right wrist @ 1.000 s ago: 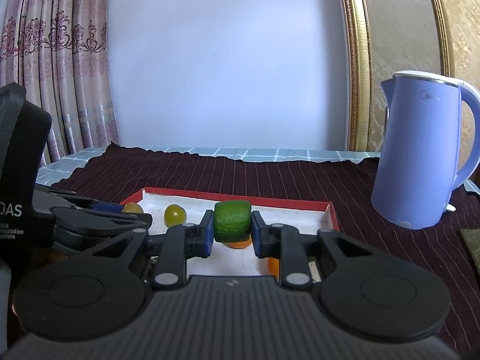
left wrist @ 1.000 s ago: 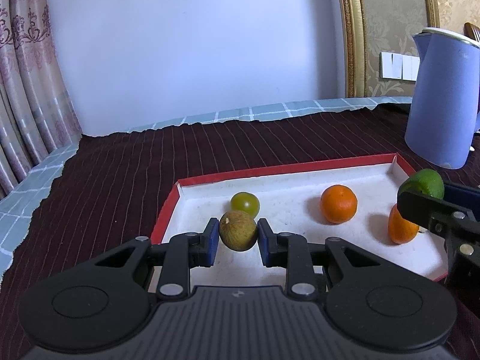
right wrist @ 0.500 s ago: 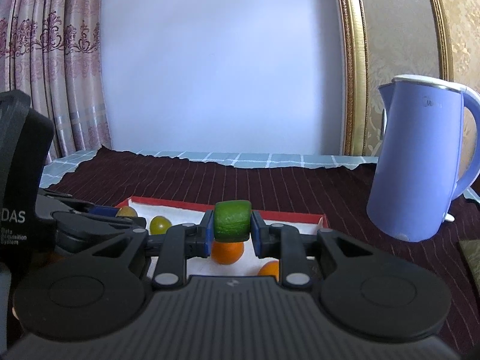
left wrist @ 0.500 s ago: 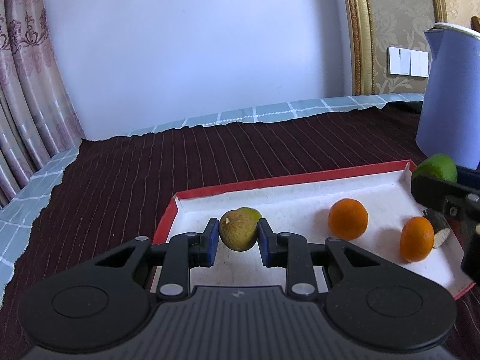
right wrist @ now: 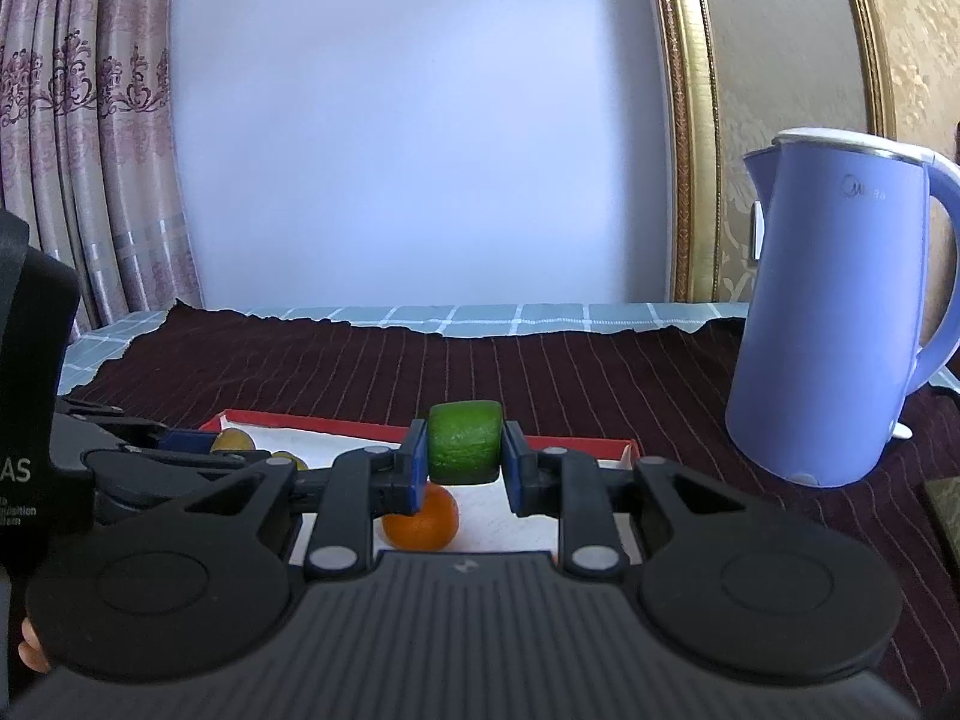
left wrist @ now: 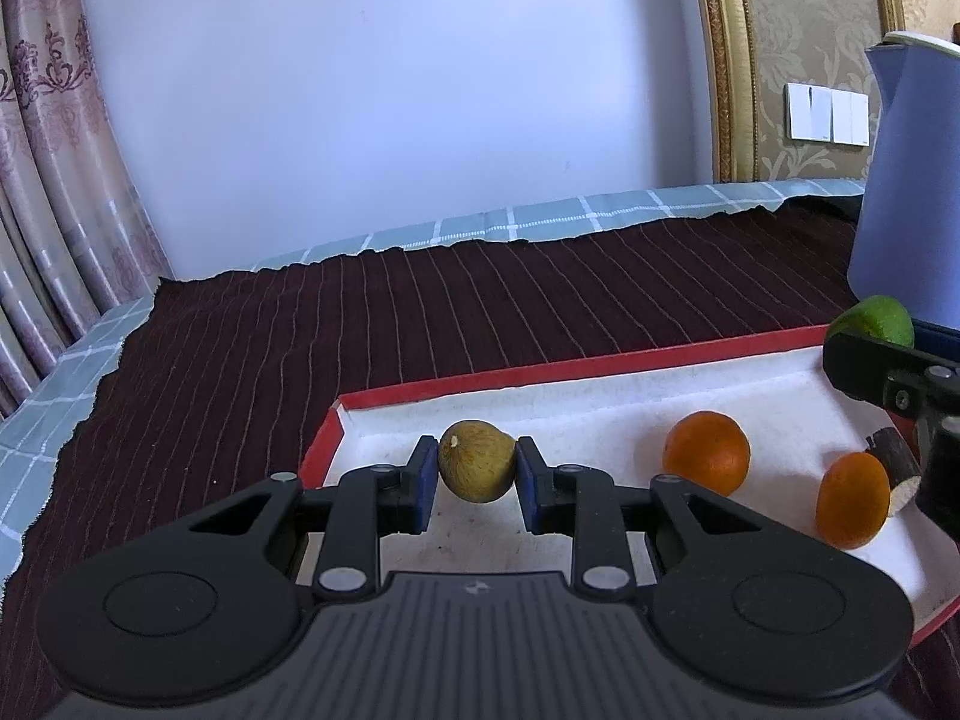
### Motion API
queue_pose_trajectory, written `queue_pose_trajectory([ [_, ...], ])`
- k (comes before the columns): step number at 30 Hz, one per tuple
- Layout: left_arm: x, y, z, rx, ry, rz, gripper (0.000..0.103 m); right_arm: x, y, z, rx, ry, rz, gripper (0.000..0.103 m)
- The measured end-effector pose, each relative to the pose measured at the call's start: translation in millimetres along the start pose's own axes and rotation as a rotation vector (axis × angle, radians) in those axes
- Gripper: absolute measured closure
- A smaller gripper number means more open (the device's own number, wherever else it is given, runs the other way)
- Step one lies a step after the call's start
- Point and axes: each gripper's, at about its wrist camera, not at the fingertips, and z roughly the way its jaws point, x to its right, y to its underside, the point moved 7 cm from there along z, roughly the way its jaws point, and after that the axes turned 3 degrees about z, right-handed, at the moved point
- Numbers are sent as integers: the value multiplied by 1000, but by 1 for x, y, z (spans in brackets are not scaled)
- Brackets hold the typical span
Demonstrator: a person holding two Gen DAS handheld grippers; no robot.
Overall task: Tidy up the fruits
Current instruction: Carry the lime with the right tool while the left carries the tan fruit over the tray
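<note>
- While both grippers carry fruit above the red-rimmed tray (left wrist: 600, 363), the step in hand looks like mid-transfer, nothing set down yet.
- Left gripper (left wrist: 474, 471): clamped on a brownish-green fruit (left wrist: 477, 468), held over the tray's near-left corner.
- Right gripper (right wrist: 465, 462): clamped on a green lime (right wrist: 464, 443), held above one orange (right wrist: 423, 519) w/ the blue kettle (right wrist: 834, 324) off to the right.
- Two oranges (left wrist: 707, 451) lie loose on the tray floor, apart from each other.
- Next, prob.: pick a bare spot for each fruit, lower till it touches the tray, then let go; round fruit may roll, so release low & gently.
</note>
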Motion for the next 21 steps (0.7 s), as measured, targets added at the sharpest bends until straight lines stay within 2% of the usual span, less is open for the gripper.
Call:
queue_pose_trajectory([
  [21, 16, -11, 24, 2, 31, 15, 76, 17, 8, 26, 0, 26, 39, 79],
])
